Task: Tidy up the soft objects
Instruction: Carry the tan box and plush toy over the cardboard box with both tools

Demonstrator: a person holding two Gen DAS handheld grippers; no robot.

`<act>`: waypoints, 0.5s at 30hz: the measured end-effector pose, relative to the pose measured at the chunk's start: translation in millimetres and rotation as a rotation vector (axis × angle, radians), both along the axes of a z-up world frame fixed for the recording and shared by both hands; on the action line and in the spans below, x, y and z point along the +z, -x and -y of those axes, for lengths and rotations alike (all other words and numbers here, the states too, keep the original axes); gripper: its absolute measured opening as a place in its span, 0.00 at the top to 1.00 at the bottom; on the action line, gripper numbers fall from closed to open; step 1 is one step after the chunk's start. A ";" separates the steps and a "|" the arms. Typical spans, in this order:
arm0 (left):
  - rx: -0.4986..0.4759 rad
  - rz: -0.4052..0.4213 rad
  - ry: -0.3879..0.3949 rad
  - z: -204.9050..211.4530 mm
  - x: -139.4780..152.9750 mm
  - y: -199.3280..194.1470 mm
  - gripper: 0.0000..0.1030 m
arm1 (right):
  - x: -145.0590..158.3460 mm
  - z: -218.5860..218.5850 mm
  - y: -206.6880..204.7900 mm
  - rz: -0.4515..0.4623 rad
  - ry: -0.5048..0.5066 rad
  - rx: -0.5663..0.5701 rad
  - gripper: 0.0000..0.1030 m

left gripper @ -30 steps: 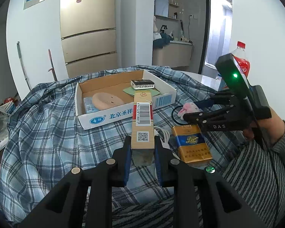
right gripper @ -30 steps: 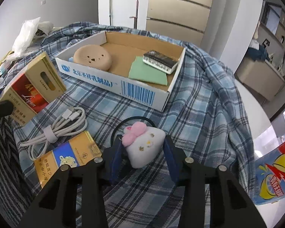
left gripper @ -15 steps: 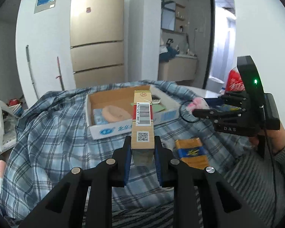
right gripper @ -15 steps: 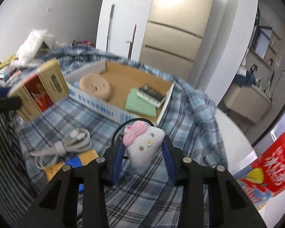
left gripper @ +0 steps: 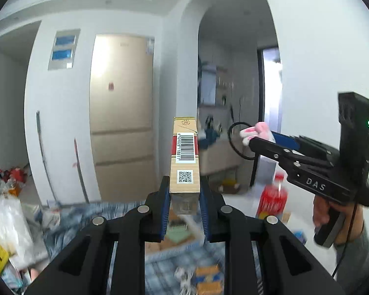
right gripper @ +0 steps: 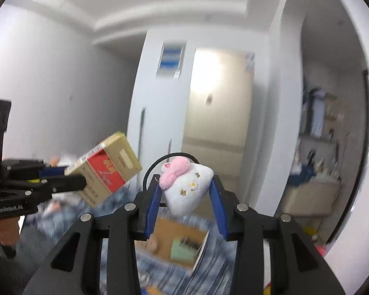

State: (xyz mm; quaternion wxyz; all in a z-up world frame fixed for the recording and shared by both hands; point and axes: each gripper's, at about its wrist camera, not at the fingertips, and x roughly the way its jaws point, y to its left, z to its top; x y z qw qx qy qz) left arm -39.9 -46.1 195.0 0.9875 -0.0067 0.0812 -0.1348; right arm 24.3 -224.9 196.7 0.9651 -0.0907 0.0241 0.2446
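My left gripper (left gripper: pixel 184 204) is shut on a tan and red cigarette pack (left gripper: pixel 185 162) with a barcode, held high above the table. The pack (right gripper: pixel 105 169) and the left gripper (right gripper: pixel 69 184) also show at the left of the right wrist view. My right gripper (right gripper: pixel 184 196) is shut on a white plush toy (right gripper: pixel 188 186) with a pink bow and a black loop. The toy (left gripper: pixel 254 132) and right gripper (left gripper: pixel 258 139) show at the right of the left wrist view. The cardboard box (right gripper: pixel 182 243) lies far below, blurred.
The plaid cloth (right gripper: pixel 209 275) covers the table below. A red soda bottle (left gripper: pixel 271 199) stands at the right. A yellow pack (left gripper: pixel 206 277) and a white cable (left gripper: pixel 184 277) lie on the cloth. Plastic bags (left gripper: pixel 9 226) sit at the left. A fridge (left gripper: pixel 121 113) stands behind.
Both grippers have risen well above the table and tilted up, each keeping its object. The box and cloth have dropped to the bottom of both views.
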 end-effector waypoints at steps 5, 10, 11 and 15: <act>0.012 0.130 0.017 8.6 47.2 11.0 0.77 | 50.1 3.4 4.8 0.089 -0.143 0.025 0.62; 0.017 0.202 0.018 12.8 78.4 12.4 0.77 | 78.7 -1.6 -9.6 0.173 -0.270 0.017 0.61; 0.027 0.215 0.009 13.5 81.6 10.6 0.77 | 82.0 0.7 -13.6 0.177 -0.302 0.021 0.61; 0.111 0.235 -0.022 16.6 81.7 -6.7 0.77 | 81.4 -3.0 -29.0 0.168 -0.347 0.075 0.62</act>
